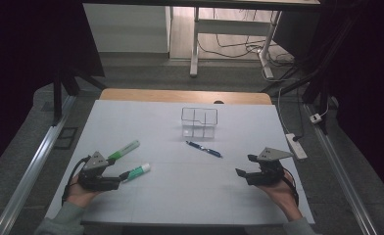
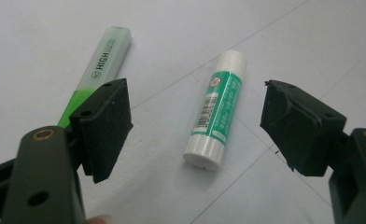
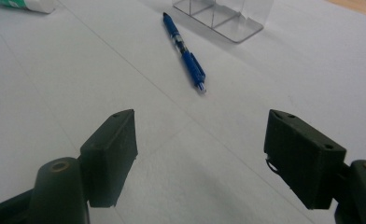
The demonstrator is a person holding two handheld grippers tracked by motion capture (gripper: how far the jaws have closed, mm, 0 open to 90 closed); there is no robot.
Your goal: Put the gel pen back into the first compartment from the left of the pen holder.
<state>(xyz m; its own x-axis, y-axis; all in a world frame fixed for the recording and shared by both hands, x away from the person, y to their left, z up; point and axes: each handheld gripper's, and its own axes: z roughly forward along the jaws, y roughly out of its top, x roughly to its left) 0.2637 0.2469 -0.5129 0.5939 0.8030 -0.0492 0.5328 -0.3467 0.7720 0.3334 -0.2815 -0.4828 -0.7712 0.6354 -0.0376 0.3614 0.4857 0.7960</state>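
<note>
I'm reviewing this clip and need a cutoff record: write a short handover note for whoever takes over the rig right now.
Left gripper: open, holding nothing, jaws either side of the glue stick, which lies flat on the table.
Right gripper: open, holding nothing, aimed toward the blue pen farther ahead.
Green highlighter lies beside the glue stick. The clear organizer stands mid-table, apparently with nothing in it.
Done: nothing picked up yet.
Left: probably grasp each of the three items and put them into the organizer.

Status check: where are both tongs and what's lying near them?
Left tongs open, glue stick lying between jaws, not gripped; highlighter beside. Right tongs open, empty, blue pen ahead. Nothing in between.
</note>
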